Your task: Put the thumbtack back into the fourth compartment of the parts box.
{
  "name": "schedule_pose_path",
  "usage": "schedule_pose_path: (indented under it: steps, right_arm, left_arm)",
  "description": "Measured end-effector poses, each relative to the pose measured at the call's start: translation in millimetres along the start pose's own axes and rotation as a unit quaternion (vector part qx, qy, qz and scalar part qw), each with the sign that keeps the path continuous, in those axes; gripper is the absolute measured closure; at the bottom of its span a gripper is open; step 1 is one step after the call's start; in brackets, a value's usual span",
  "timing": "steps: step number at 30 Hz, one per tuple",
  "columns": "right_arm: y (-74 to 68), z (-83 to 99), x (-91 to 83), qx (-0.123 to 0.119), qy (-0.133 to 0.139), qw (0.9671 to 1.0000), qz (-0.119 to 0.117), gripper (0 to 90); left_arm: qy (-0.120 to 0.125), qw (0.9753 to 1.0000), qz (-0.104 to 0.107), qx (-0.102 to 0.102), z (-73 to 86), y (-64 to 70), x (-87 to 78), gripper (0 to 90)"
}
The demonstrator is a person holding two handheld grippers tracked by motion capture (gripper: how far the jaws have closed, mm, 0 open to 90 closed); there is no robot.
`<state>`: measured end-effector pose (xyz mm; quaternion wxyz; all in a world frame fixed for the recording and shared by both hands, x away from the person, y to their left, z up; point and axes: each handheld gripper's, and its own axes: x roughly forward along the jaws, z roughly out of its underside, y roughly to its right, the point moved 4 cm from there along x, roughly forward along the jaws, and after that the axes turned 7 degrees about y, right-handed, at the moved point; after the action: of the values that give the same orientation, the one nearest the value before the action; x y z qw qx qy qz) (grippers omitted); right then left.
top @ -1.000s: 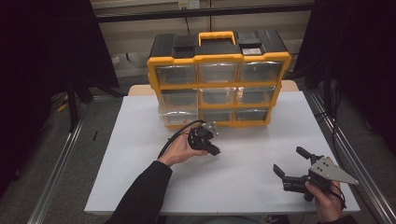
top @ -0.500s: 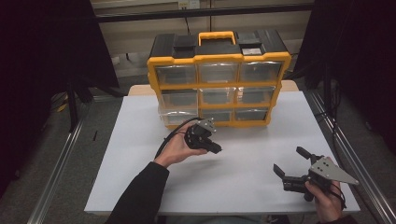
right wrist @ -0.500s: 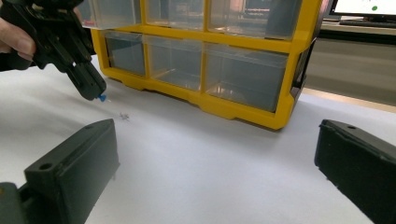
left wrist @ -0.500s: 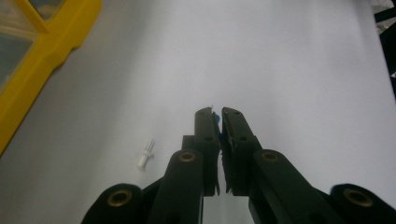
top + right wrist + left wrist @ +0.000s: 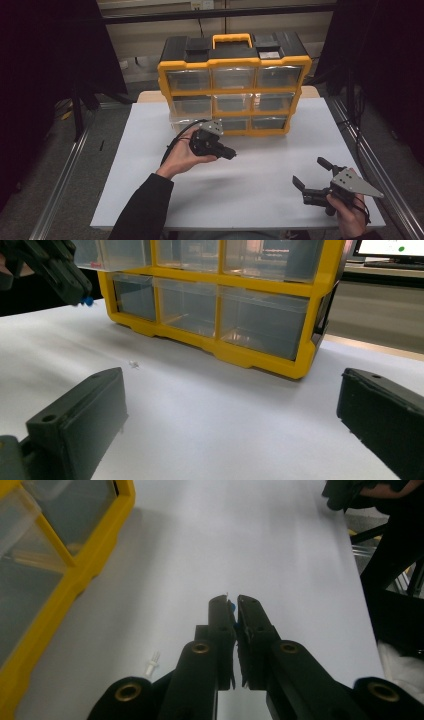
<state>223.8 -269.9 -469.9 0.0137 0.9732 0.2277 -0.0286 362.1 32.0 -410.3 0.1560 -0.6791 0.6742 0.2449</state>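
Jaws of your left gripper [image 5: 232,605] pinch a tiny blue piece [image 5: 230,606] above the white table [image 5: 260,170], just in front of the yellow drawer organizer [image 5: 233,85]. Your right gripper [image 5: 314,176] waits gaping, well to the organizer's front right. So slight a grip could let the piece slip and bounce away, I judge.

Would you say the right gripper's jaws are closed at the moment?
No, the right gripper has its jaws spread wide apart above the white table, with nothing between them.
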Motion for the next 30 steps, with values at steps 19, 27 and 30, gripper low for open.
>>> schedule_pose_path:
  steps: [19,27,30]
  right_arm:
    - [0.3,-0.1,0.1,0.000,0.002,1.0000,0.001,0.0]
    - [0.3,-0.2,0.1,-0.001,0.001,1.0000,0.001,0.0]
    - [0.4,-0.1,0.0,-0.001,0.001,1.0000,0.000,0.0]
  left_arm:
    - [0.051,0.9980,-0.028,0.026,-39.5,-4.6,-51.5,85.9]
    - [0.069,0.9965,-0.039,0.025,-49.7,-10.2,-73.6,85.9]
    - [0.073,0.9959,-0.047,0.026,-54.0,-13.0,-81.5,85.9]
